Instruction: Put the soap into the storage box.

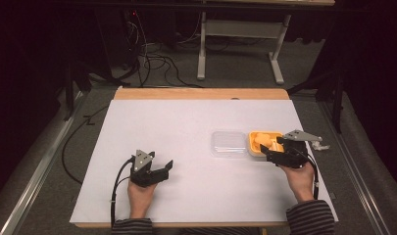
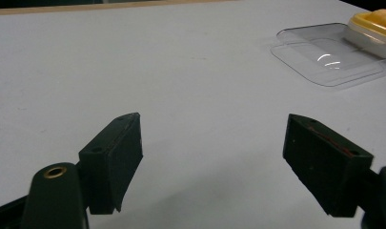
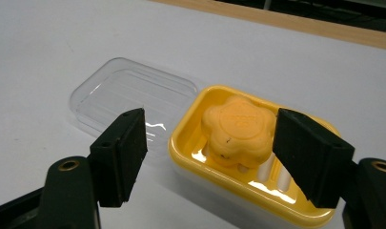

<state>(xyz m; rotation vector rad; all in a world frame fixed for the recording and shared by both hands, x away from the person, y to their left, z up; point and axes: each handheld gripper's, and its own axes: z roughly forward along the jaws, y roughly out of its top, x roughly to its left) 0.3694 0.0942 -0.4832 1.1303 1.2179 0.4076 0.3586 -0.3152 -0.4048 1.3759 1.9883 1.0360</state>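
My right gripper (image 3: 209, 148) hovers over the yellow soap dish (image 3: 281, 200) at the right side of the white table (image 1: 186, 142), its jaws apart and touching nothing, with the orange flower-shaped soap (image 3: 236, 133) lying in the dish. The clear lid (image 3: 128, 98) lies flat just left of the dish. My left gripper (image 2: 212, 157) rests near me on the left with its jaws wide apart, nothing between them.

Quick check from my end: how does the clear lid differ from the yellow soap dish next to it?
The clear lid is see-through and colourless; the yellow soap dish is opaque and bright. The lid lies with nothing in it, while the dish holds an orange flower-shaped soap. The lid looks shallow and thin; the dish is deeper, with thicker walls. Both are rounded rectangles of similar outline, lying side by side on the white table.
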